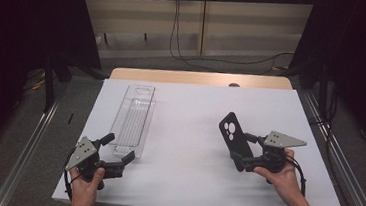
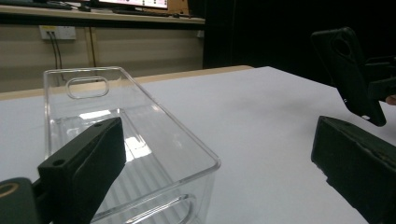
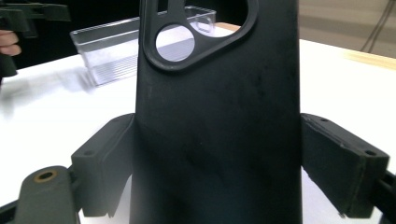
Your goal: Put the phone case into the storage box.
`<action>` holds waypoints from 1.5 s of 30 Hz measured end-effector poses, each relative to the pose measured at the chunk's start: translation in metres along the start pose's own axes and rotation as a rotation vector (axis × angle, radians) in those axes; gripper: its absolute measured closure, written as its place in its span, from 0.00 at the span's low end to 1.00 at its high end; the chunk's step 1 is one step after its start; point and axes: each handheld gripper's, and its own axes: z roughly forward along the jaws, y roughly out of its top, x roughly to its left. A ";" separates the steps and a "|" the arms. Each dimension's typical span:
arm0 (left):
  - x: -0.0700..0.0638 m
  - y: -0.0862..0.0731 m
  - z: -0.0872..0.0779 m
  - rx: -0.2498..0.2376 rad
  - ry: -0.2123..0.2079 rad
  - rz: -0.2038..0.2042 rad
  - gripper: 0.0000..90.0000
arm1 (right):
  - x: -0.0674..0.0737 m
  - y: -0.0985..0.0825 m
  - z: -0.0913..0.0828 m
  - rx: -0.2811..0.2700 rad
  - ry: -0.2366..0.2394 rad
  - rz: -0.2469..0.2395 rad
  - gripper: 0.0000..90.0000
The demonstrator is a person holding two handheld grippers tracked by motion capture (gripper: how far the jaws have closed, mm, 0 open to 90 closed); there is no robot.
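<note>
A black phone case [image 1: 233,134] with camera cut-outs stands tilted above the white table top at the right, and my right gripper [image 1: 245,151] is shut on its lower part. In the right gripper view the phone case [image 3: 219,121] sits squarely between both pads, its cut-out at the top. A long clear plastic tray [image 1: 133,120] lies on the table's left half. My left gripper [image 1: 116,150] hovers open at the tray's near end with nothing between its fingers. The left gripper view looks over the tray [image 2: 140,140] toward the phone case [image 2: 348,74] at far right.
The white table top [image 1: 192,149] has a wooden edge strip [image 1: 200,78] along its far side. Cables [image 1: 210,55] hang down the wall behind. Dark curtains flank both sides, and metal rails [image 1: 31,145] run beside the table.
</note>
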 end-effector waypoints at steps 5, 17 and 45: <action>-0.004 0.002 0.004 0.024 -0.035 0.038 0.04 | 0.007 0.002 0.002 -0.007 0.037 -0.024 0.16; -0.018 0.005 0.017 0.041 -0.123 0.026 0.05 | 0.017 0.002 0.008 -0.002 0.097 -0.038 0.16; -0.047 0.027 0.062 0.103 -0.449 0.076 0.04 | 0.036 0.007 0.019 0.003 0.188 -0.063 0.16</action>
